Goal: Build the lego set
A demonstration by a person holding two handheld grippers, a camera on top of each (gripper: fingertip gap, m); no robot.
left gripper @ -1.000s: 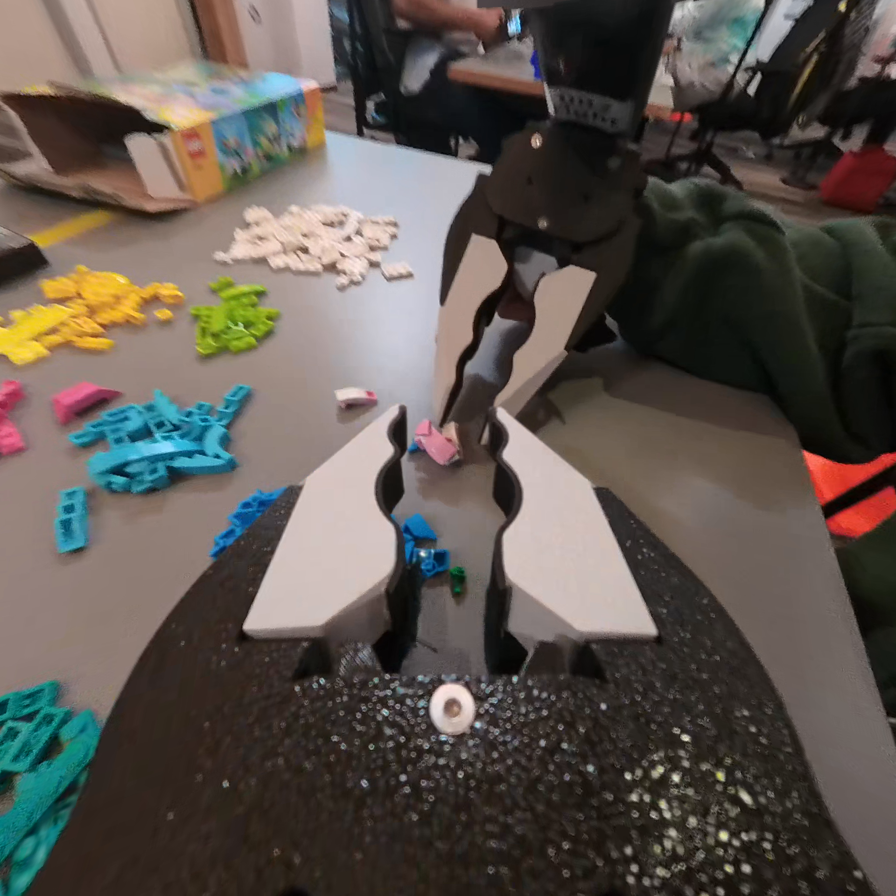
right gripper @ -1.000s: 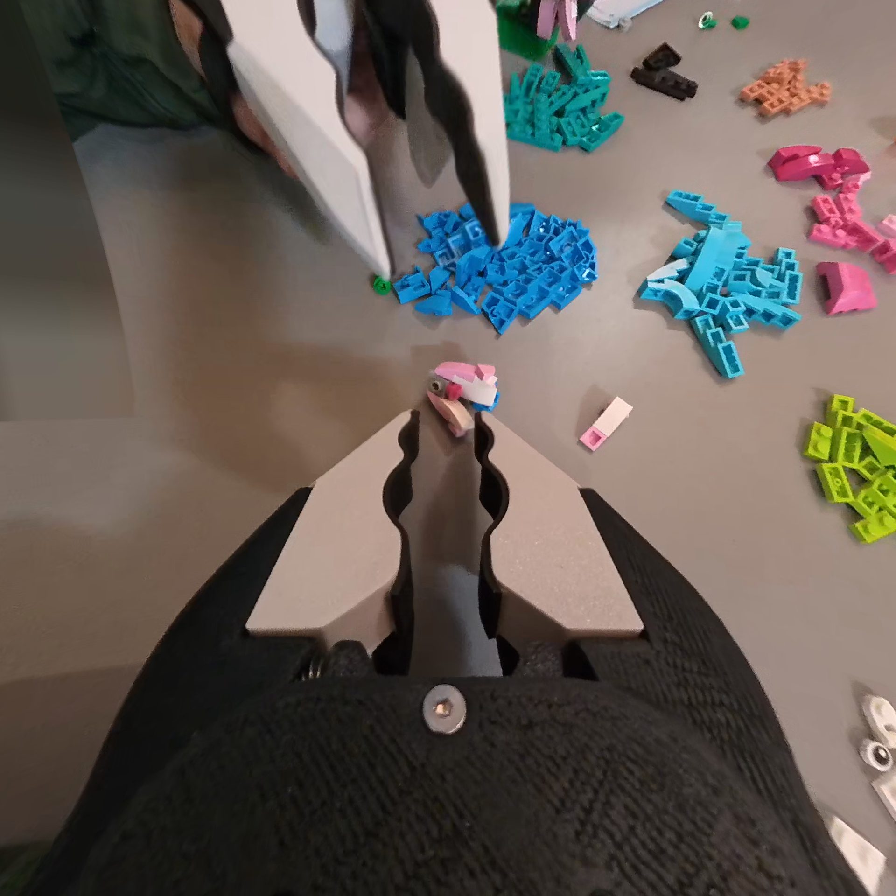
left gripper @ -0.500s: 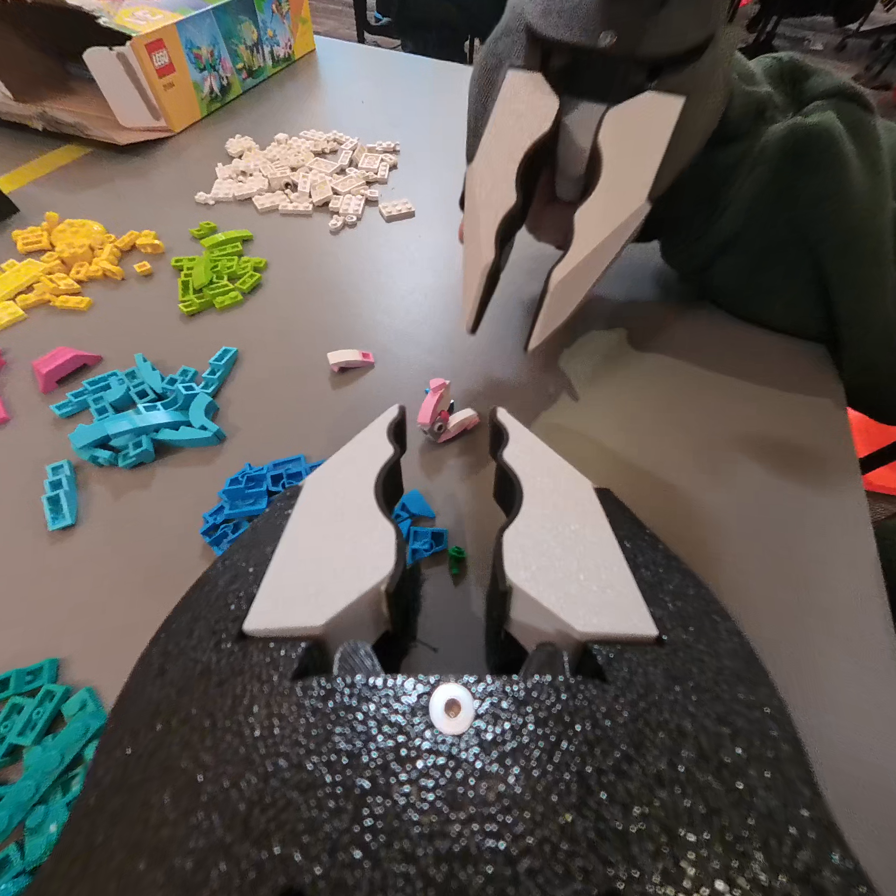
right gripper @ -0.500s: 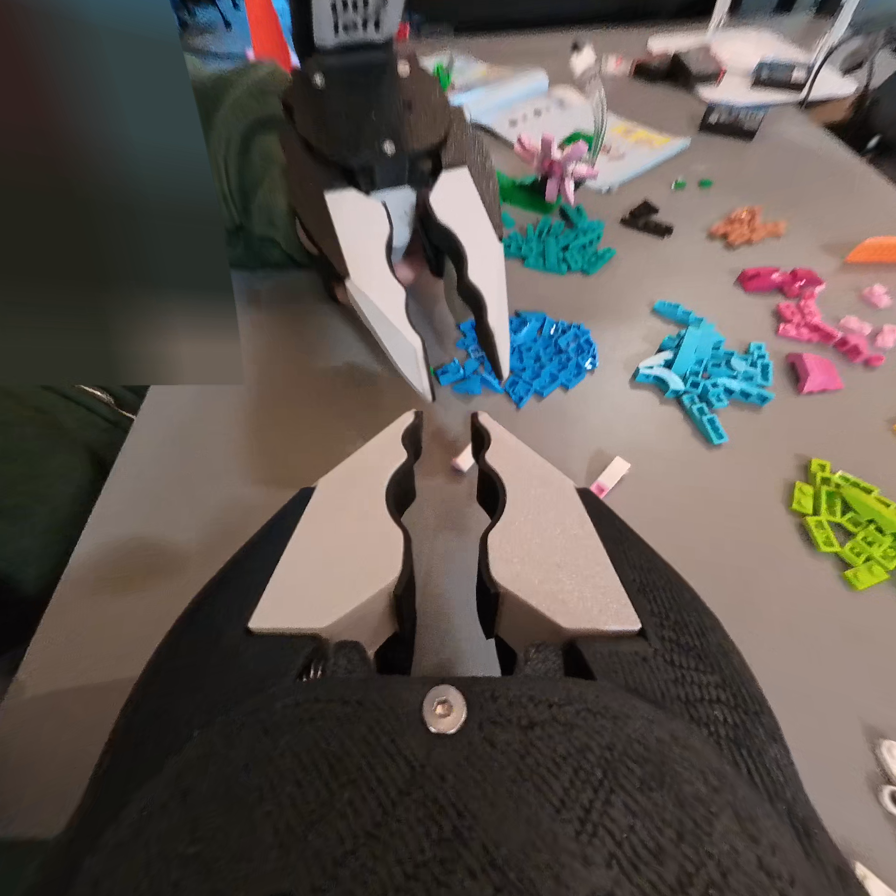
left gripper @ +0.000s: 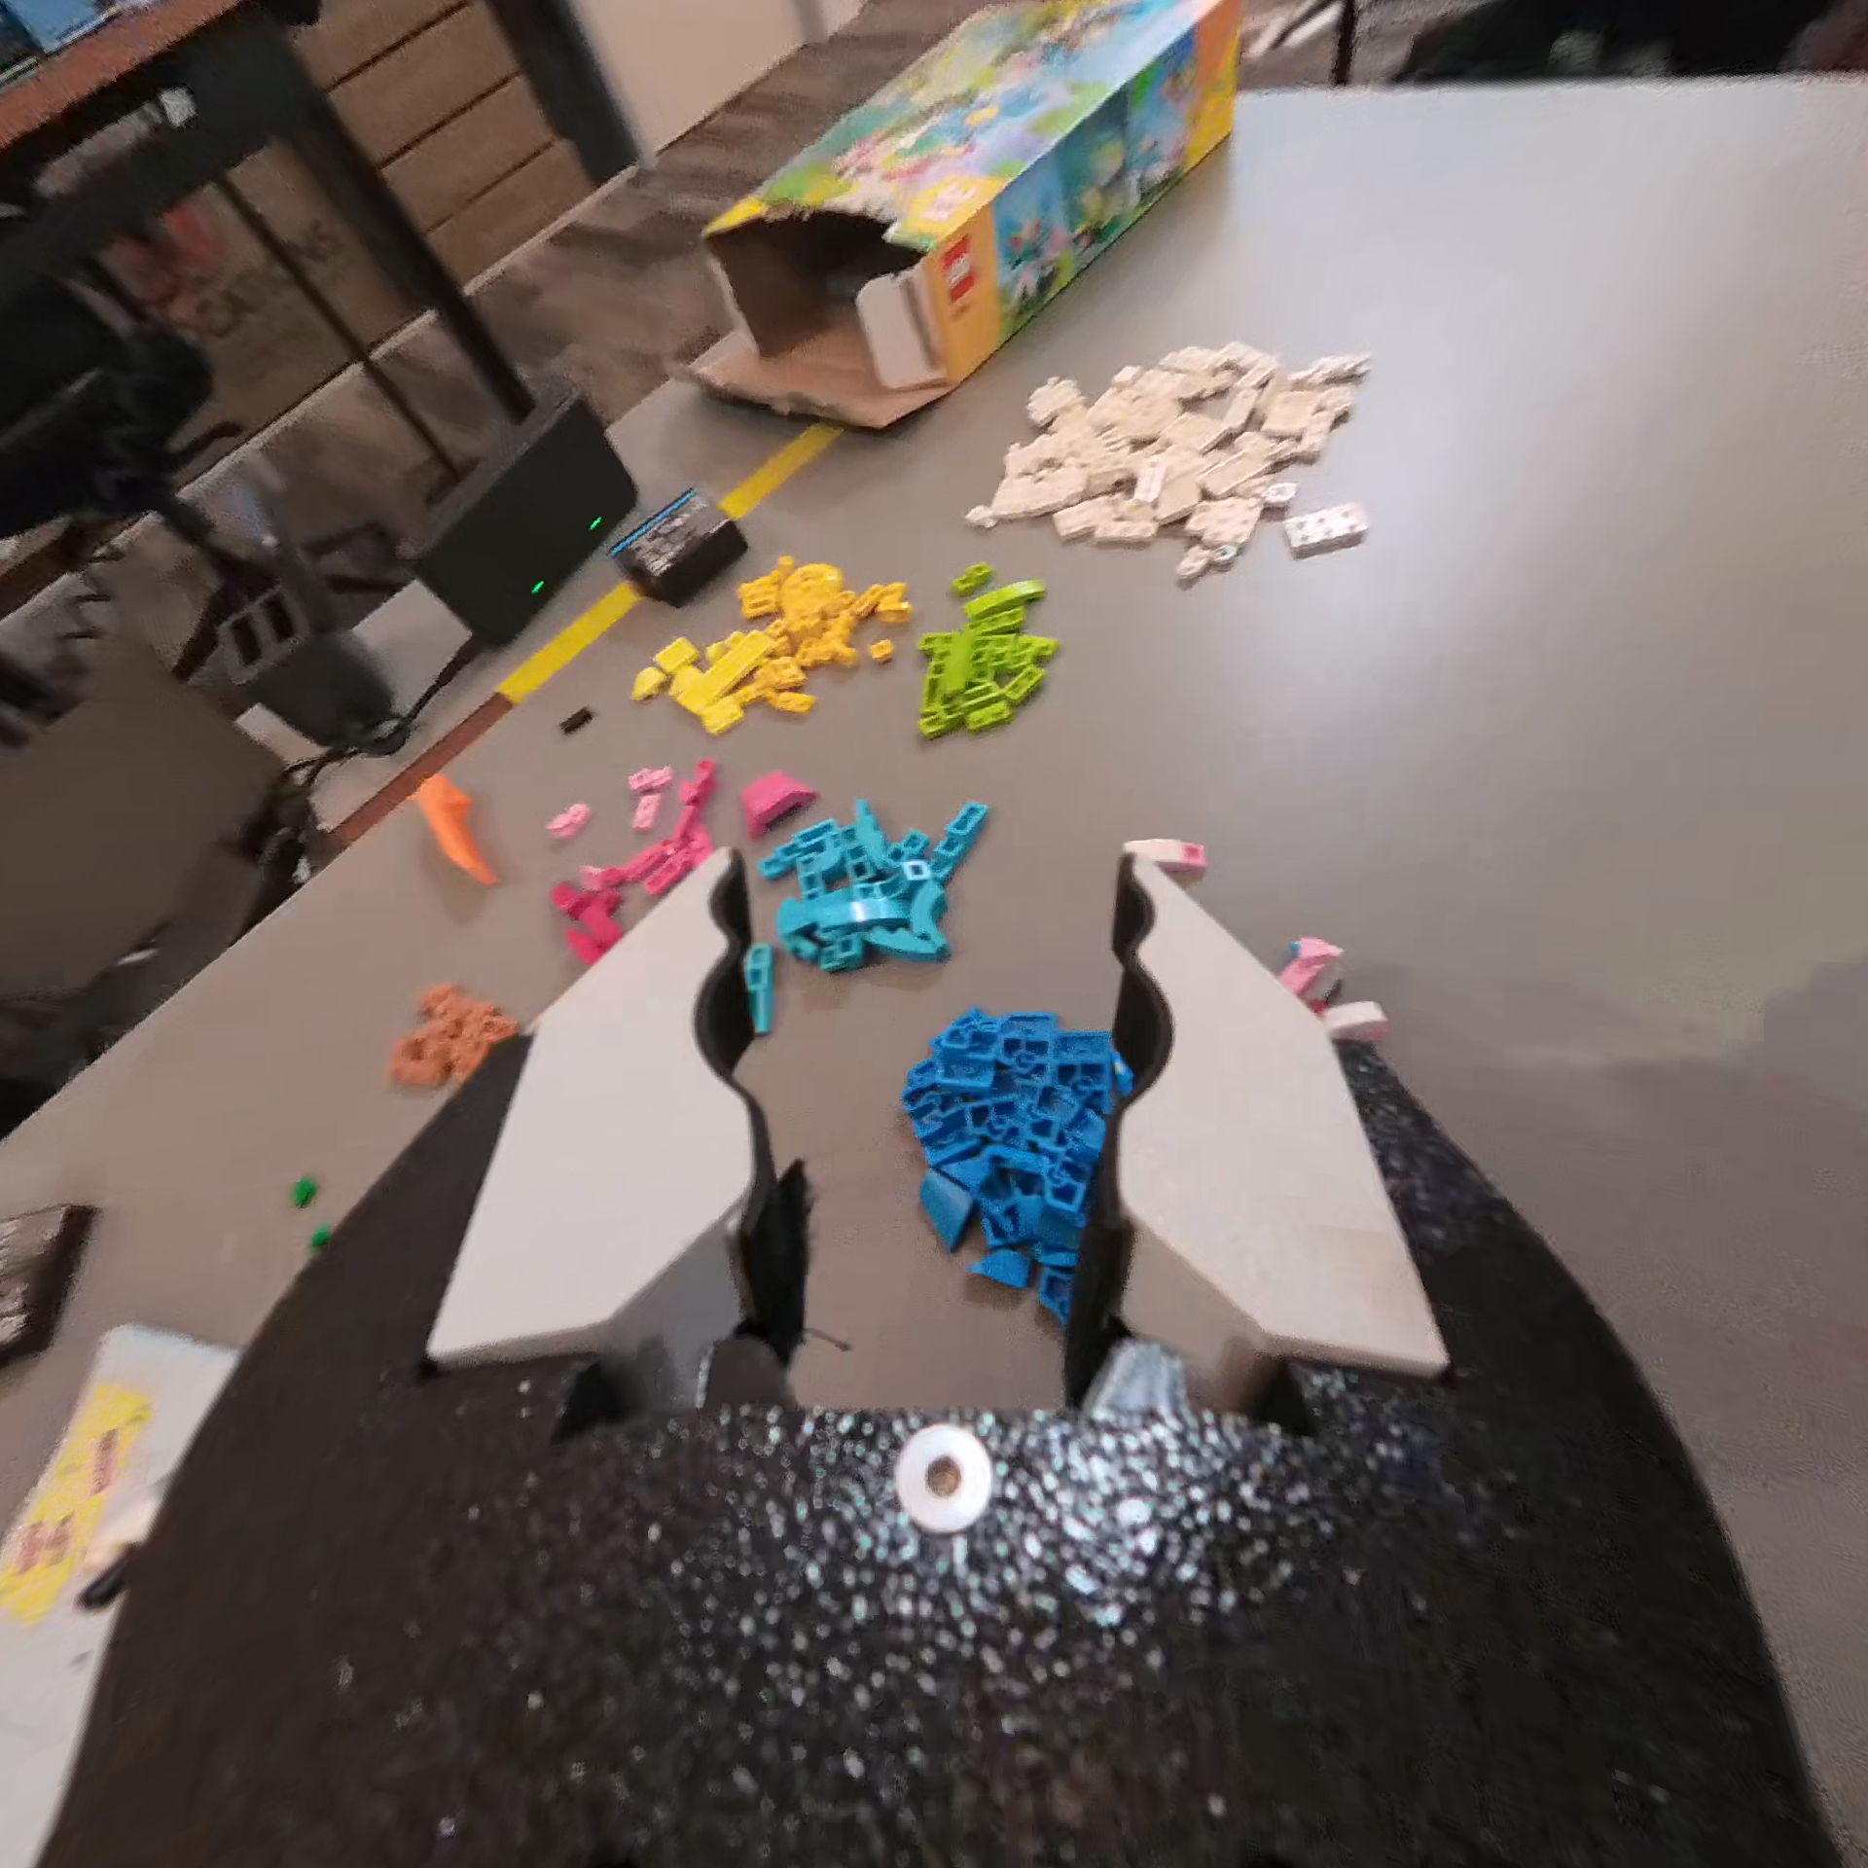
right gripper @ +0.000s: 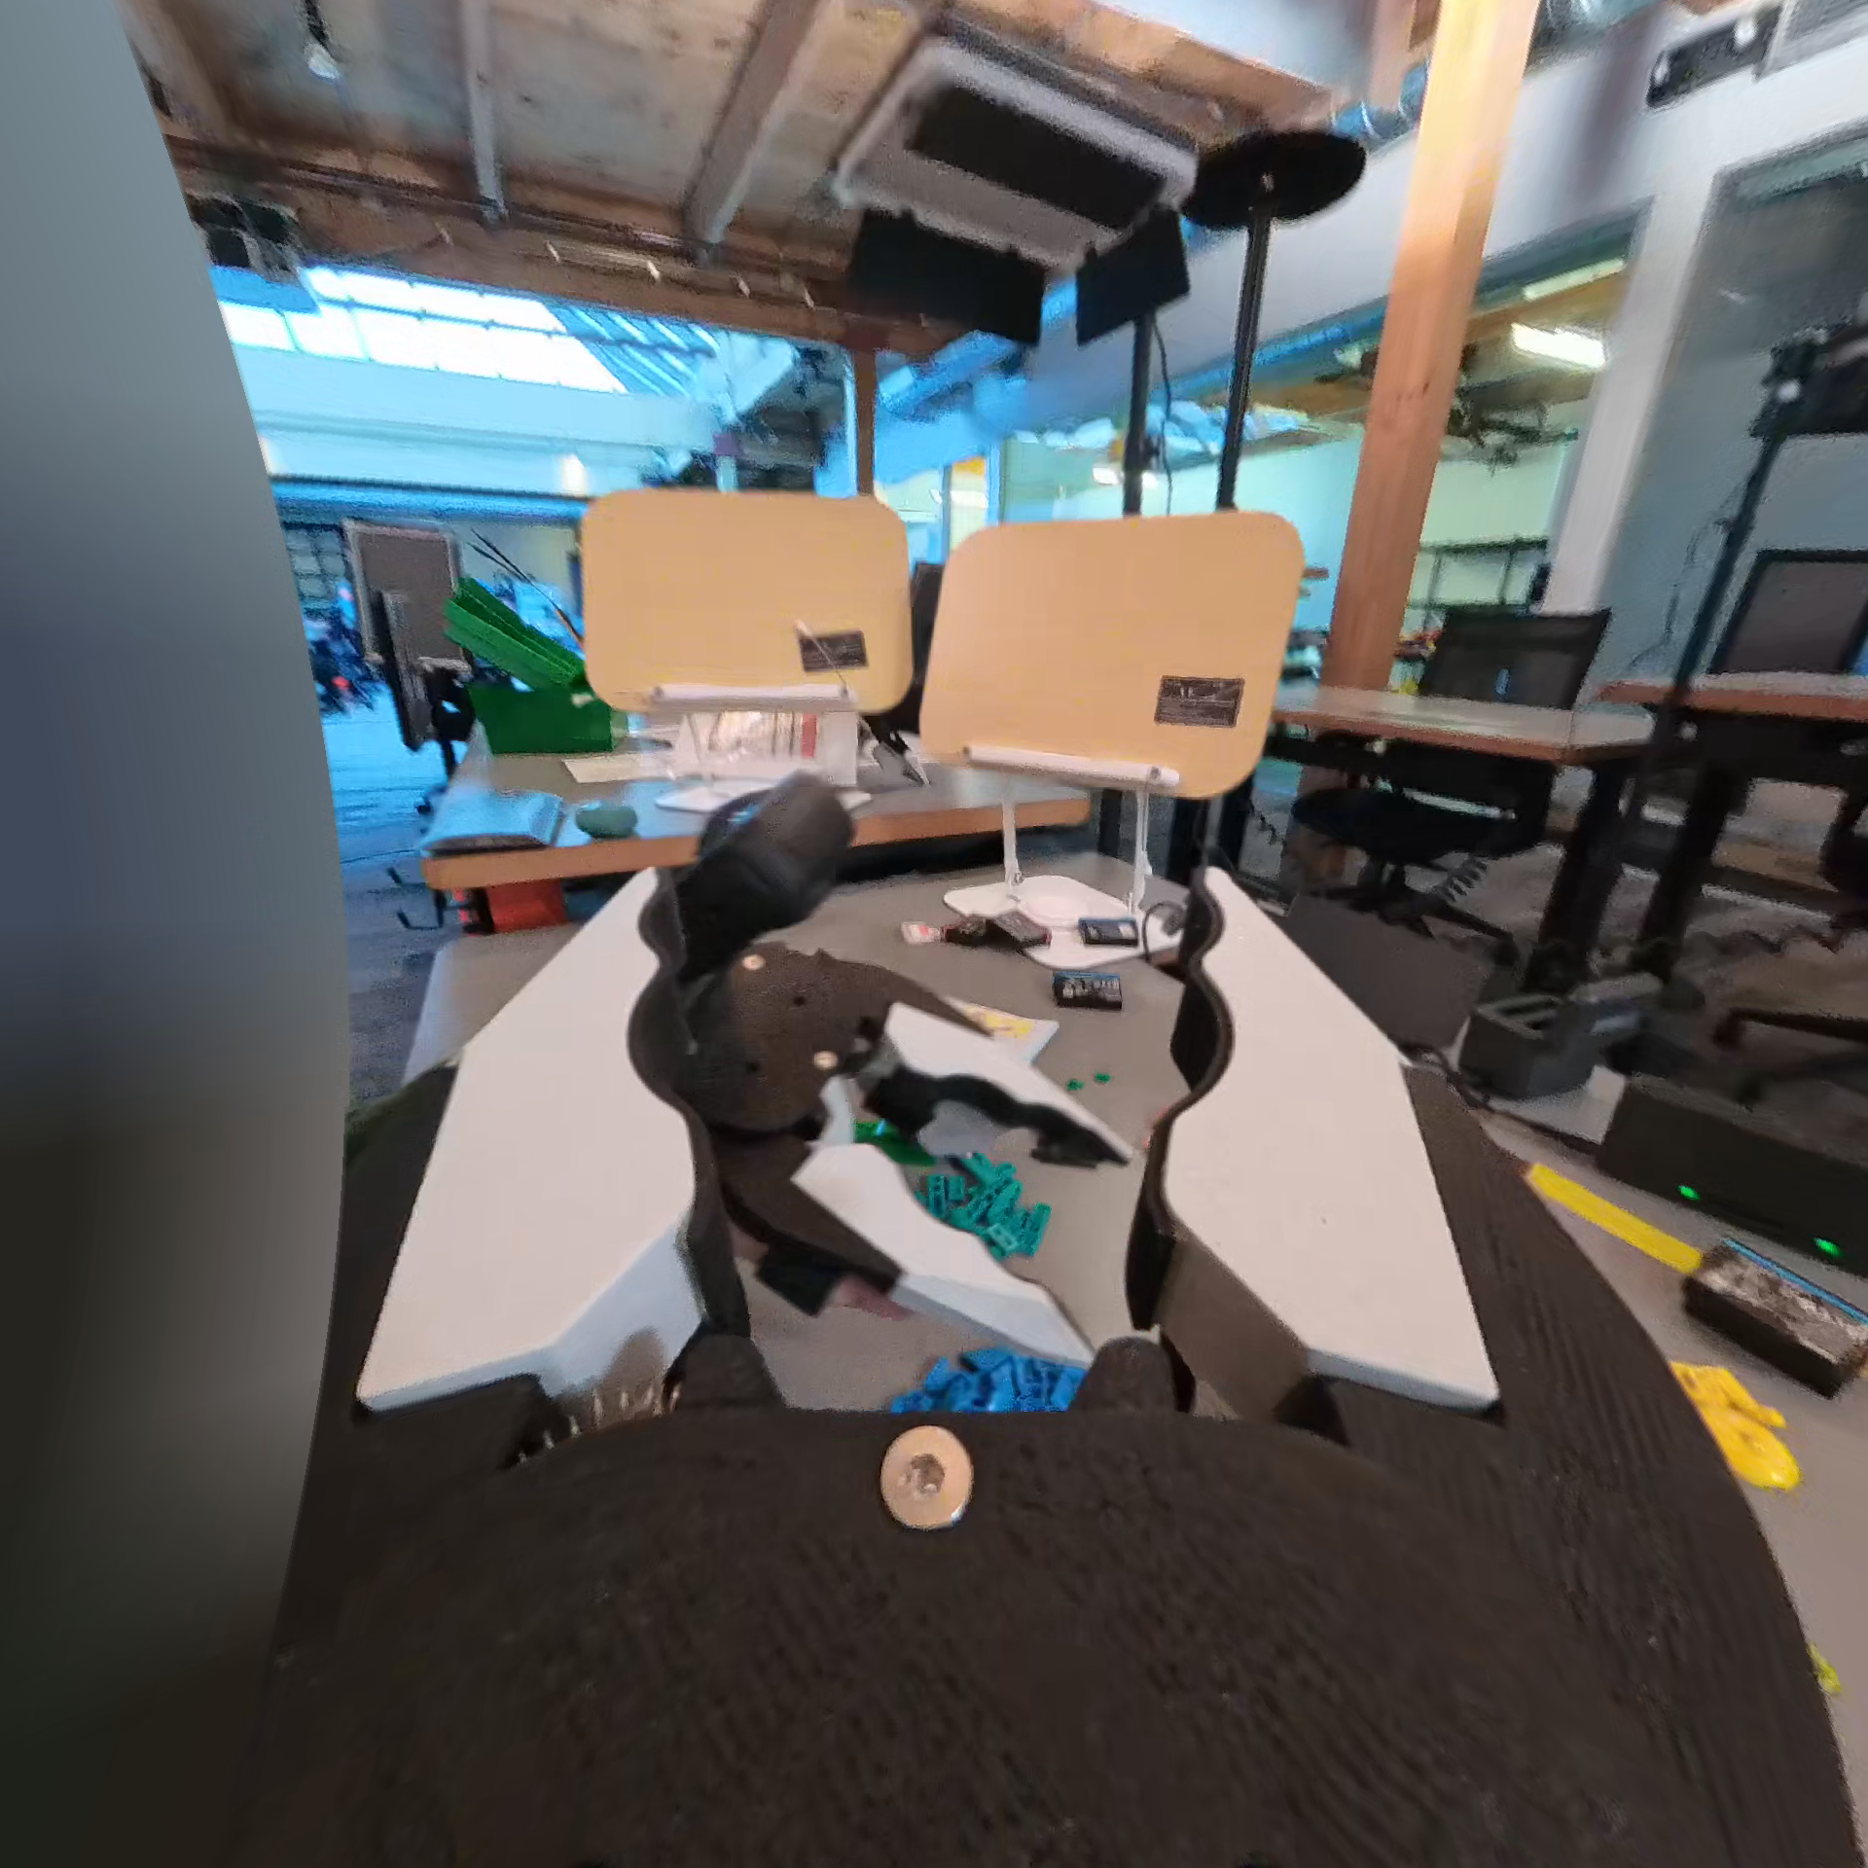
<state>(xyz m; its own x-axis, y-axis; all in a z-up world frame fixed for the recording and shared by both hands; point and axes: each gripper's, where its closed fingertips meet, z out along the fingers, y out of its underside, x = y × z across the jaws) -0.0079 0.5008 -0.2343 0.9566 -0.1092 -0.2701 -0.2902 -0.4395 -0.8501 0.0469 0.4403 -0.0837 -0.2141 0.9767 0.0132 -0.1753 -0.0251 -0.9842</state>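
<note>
Spreading wide and holding nothing, the left gripper [left gripper: 925,869] hangs above the grey table [left gripper: 1516,657], its pale grey fingers [left gripper: 617,1142] framing a heap of small royal-blue bricks [left gripper: 1016,1122]. Just right of its right finger lies the small pink-and-white partly built lego figure [left gripper: 1314,965], mostly hidden behind that finger, so its long axis and facing cannot be told. A loose pink-and-white brick [left gripper: 1168,854] sits at the same fingertip.

Beyond lie sorted heaps: light-blue bricks [left gripper: 869,900], magenta bricks [left gripper: 632,869], lime-green bricks [left gripper: 981,657], yellow bricks [left gripper: 778,647], white bricks [left gripper: 1183,455] and orange-tan bricks [left gripper: 450,1046]. The torn colourful cardboard box [left gripper: 991,202] lies on its side at the far edge, its long axis running away, open end toward the camera.

Only the right wrist view shows the right gripper [right gripper: 925,900], raised and level, also wide open and empty. Between its fingers it shows the left gripper [right gripper: 1071,1223] low over the table, dark-teal bricks [right gripper: 986,1203], and two tan boards on white stands [right gripper: 1112,647].
</note>
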